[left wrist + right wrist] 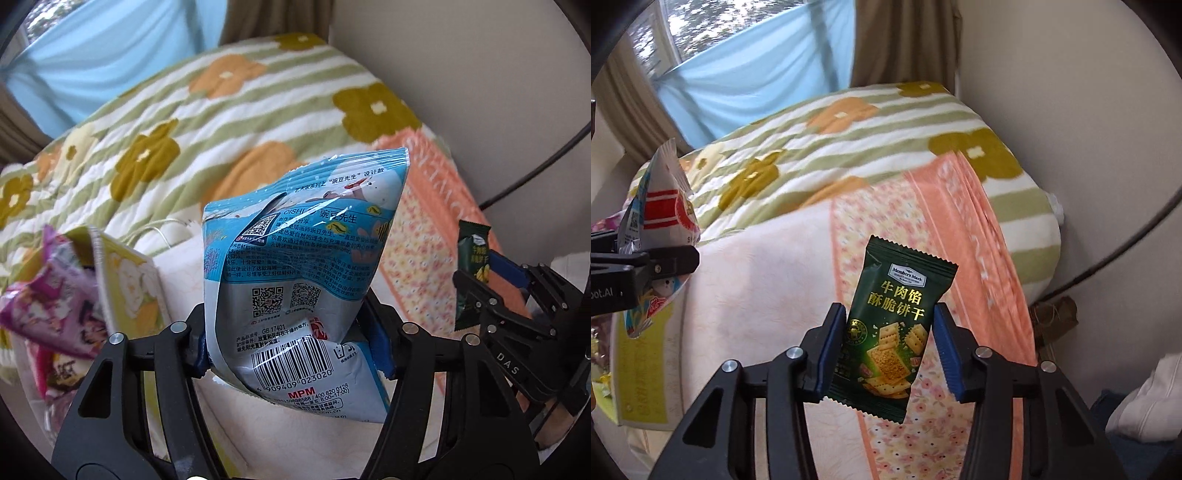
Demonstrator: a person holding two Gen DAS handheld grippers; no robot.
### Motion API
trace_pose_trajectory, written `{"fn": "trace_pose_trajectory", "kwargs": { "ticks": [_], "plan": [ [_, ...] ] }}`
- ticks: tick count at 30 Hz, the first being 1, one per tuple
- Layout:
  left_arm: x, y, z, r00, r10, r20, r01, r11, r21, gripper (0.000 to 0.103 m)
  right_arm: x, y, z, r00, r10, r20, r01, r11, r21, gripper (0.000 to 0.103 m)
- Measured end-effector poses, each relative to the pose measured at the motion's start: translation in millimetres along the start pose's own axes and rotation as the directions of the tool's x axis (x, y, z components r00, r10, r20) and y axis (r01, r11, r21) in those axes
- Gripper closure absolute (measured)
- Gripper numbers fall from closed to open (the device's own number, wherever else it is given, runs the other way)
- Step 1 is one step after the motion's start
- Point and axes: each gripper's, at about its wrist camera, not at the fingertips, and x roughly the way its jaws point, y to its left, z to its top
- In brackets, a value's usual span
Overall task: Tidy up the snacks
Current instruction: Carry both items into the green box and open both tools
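My left gripper [291, 350] is shut on a light blue snack bag [299, 266] with barcode and QR codes, held upright above the bed. My right gripper [890, 350] is shut on a dark green cracker packet [892, 332], also held in the air. In the left wrist view the right gripper [491, 295] shows at the right edge with the green packet [471, 273]. In the right wrist view the left gripper [646, 266] shows at the left edge with the blue bag [661, 206]. A yellow box [125, 277] with purple and pink snack packets [55, 306] stands at the left.
A bed with a green-striped flowered blanket [207, 122] and a pink floral cover [923, 229] lies below both grippers. A beige wall [1071, 110] with a black cable [1115, 251] is to the right. A blue curtain [746, 85] and window are behind.
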Motion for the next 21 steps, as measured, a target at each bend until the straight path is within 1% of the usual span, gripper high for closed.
{"fn": "trace_pose_trajectory", "kwargs": {
  "ticks": [4, 6, 8, 12, 14, 17, 21],
  "plan": [
    [-47.7, 20.1, -9.2, 0.996, 0.036, 0.082, -0.030, 0.997, -0.067, 0.041, -27.1, 22.4, 18.8, 0.997, 0.063, 0.048, -0.059, 0.995, -0.085, 0.059],
    [-64.6, 31.6, -15.7, 0.993, 0.054, 0.106, -0.044, 0.995, -0.095, 0.041, -40.1, 36.6, 27.0, 0.992, 0.107, 0.065, -0.098, 0.988, -0.123, 0.059],
    [-84.9, 49.5, -26.1, 0.988, 0.078, 0.135, -0.059, 0.988, -0.141, 0.041, -52.7, 53.9, 33.2, 0.985, 0.153, 0.080, -0.138, 0.977, -0.163, 0.059],
    [-116.5, 89.5, -51.0, 0.977, 0.128, 0.170, -0.089, 0.971, -0.222, 0.041, -72.2, 95.7, 38.9, 0.967, 0.235, 0.099, -0.205, 0.946, -0.250, 0.059],
    [-128.6, 111.2, -64.6, 0.973, 0.148, 0.179, -0.099, 0.962, -0.256, 0.041, -80.5, 119.5, 39.5, 0.956, 0.277, 0.100, -0.238, 0.927, -0.289, 0.059],
    [-140.6, 142.7, -84.4, 0.966, 0.183, 0.182, -0.125, 0.949, -0.291, 0.041, -90.8, 154.5, 37.2, 0.942, 0.319, 0.109, -0.267, 0.903, -0.336, 0.059],
    [-143.1, 188.4, -106.3, 0.965, 0.212, 0.154, -0.155, 0.936, -0.317, 0.041, -95.2, 199.8, 30.2, 0.924, 0.371, 0.095, -0.315, 0.878, -0.360, 0.059]
  ]
}}
